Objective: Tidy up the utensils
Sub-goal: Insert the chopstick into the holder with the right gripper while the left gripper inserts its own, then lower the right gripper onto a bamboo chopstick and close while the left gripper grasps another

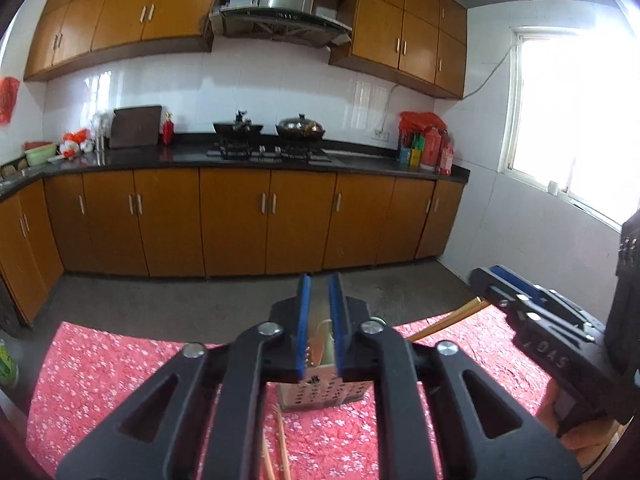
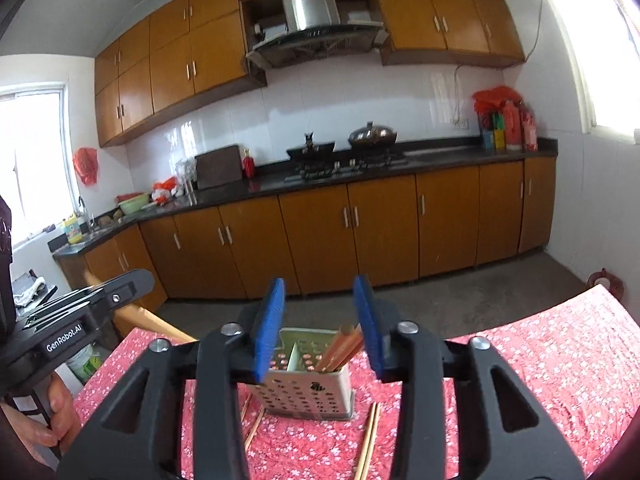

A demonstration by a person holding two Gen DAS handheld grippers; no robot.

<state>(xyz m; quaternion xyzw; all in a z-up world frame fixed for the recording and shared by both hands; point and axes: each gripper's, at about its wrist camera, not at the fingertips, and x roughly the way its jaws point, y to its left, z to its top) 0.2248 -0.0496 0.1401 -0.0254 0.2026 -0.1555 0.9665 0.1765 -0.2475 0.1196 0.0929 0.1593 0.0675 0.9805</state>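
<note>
A perforated metal utensil holder (image 2: 306, 390) stands on the red floral tablecloth (image 2: 540, 360); several wooden chopsticks (image 2: 344, 346) stand in its right compartment. Loose chopsticks (image 2: 368, 440) lie on the cloth in front of it, with more at its left (image 2: 252, 424). My right gripper (image 2: 320, 328) is open and empty, hovering above and before the holder. My left gripper (image 1: 320, 320) has its blue pads narrowly apart with nothing between them, just above the holder (image 1: 320, 394). Loose chopsticks (image 1: 276, 448) lie under it. The right gripper (image 1: 532, 308) shows at the right of the left wrist view.
A wooden chair back (image 2: 160, 324) stands at the table's far left edge. Beyond the table is bare concrete floor (image 1: 200, 300), then brown cabinets under a dark counter (image 1: 360, 160) with a stove and woks. A window (image 1: 580, 120) is at the right.
</note>
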